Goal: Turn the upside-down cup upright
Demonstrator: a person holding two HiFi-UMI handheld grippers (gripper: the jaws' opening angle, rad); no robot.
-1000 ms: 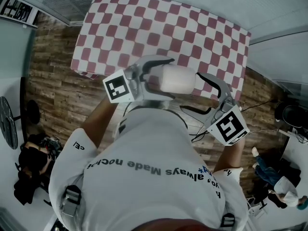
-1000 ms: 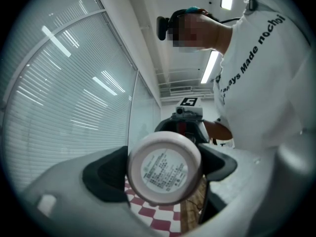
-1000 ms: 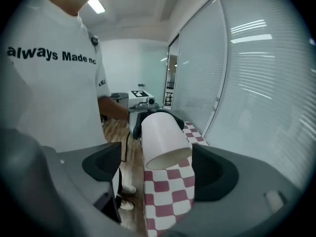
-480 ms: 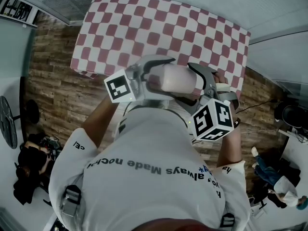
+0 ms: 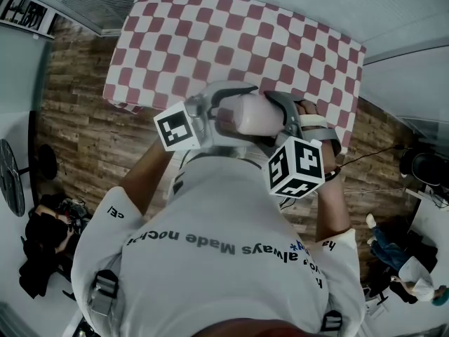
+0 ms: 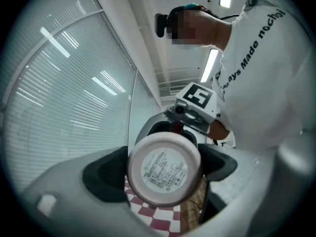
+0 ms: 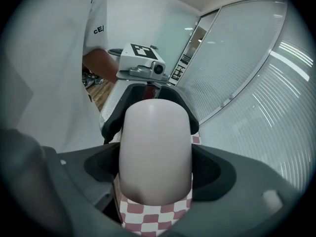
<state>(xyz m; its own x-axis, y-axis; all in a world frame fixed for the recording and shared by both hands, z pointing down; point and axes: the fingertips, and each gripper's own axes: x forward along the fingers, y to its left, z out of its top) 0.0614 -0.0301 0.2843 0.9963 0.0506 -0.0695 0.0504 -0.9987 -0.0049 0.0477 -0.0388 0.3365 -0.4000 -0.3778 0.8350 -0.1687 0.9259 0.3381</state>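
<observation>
Two grippers [image 5: 242, 115] [image 5: 282, 120] hold one cup [image 5: 258, 112]; right just closed.

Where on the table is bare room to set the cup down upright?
The checkered tablecloth is bare wherever it shows, from its far edge by the blinds to its near edge. Crowded only there, around the held cup.

Pale pink cup [image 5: 254, 113], red/white check tablecloth [image 5: 231, 41], brown wood-plank floor [image 5: 77, 132], white shirt [image 5: 210, 272] w/ dark lettering

The right gripper [image 5: 275, 118] has been lowered and rolled. The cup [image 5: 247, 114], earlier well clear of its fingers [image 5: 279, 102], is now enclosed between them as they have been closing.
</observation>
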